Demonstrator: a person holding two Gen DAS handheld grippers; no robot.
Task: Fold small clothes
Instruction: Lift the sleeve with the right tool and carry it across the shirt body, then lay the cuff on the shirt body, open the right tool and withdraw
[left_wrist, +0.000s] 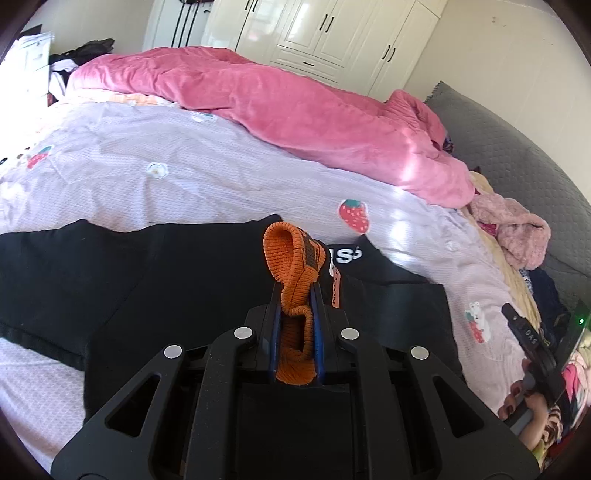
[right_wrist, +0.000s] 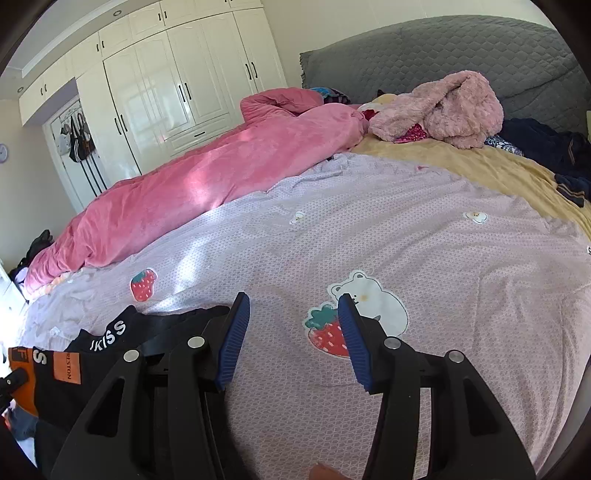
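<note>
Left gripper (left_wrist: 297, 291) pinches the black garment's (left_wrist: 177, 280) orange cuff (left_wrist: 291, 258); carry it level across the body, right gripper (right_wrist: 293, 314) half-open, empty, ready to pin cloth.

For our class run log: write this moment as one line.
left gripper: shut on orange cuff | right gripper: open, empty, over sheet | black garment: on bed

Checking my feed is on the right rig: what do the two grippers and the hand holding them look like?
Both are black plastic frames with triangular cut-outs, round silver pivot pins and two fingers faced with ribbed blue pads: the left gripper, the right gripper. In the left wrist view, the right gripper's black handle carries small white lettering, a green light glows beside it, and the hand wears dark nail polish. No sleeve shows.
</note>
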